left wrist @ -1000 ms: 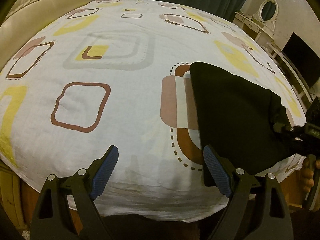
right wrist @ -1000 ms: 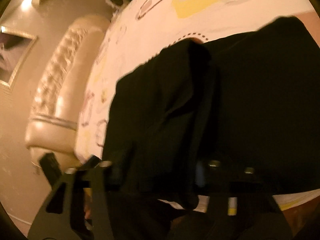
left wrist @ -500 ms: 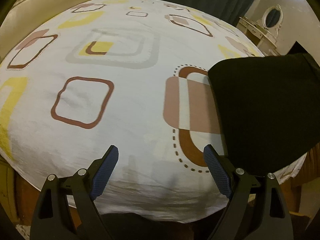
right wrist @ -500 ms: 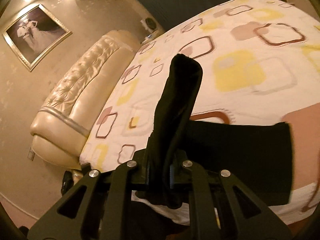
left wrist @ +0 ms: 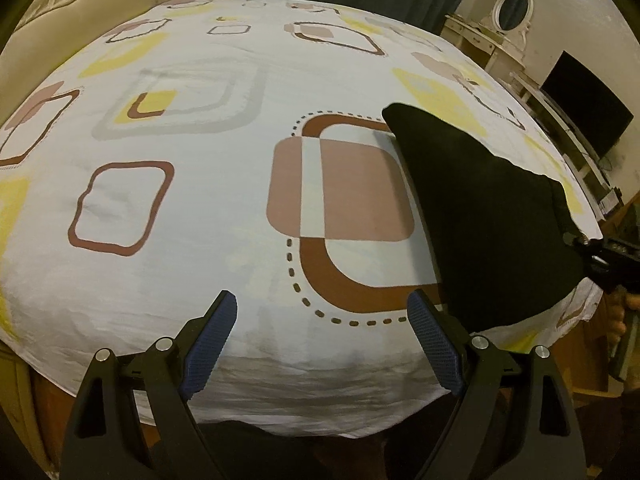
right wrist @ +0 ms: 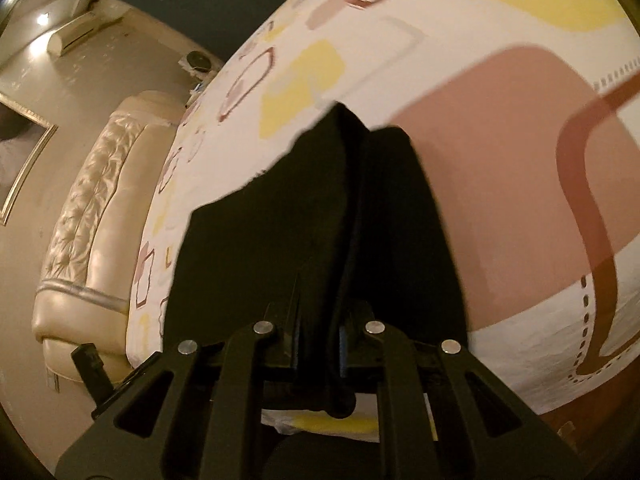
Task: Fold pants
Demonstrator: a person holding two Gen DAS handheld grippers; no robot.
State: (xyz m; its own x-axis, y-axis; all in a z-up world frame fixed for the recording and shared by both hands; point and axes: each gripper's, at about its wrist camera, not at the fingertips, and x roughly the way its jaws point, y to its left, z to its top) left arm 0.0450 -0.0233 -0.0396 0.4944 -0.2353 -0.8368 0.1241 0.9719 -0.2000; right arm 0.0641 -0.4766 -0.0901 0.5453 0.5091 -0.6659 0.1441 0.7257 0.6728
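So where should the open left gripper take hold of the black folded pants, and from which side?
Probably at the near left corner of the black folded pants, approached from the left across the patterned bedsheet. That straight edge lies flat and free. The right gripper already clamps the opposite end, and the left gripper is open beside it.

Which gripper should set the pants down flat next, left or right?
Right. The right gripper is already shut on the black pants; the left gripper hangs open over the bedsheet, holding nothing.
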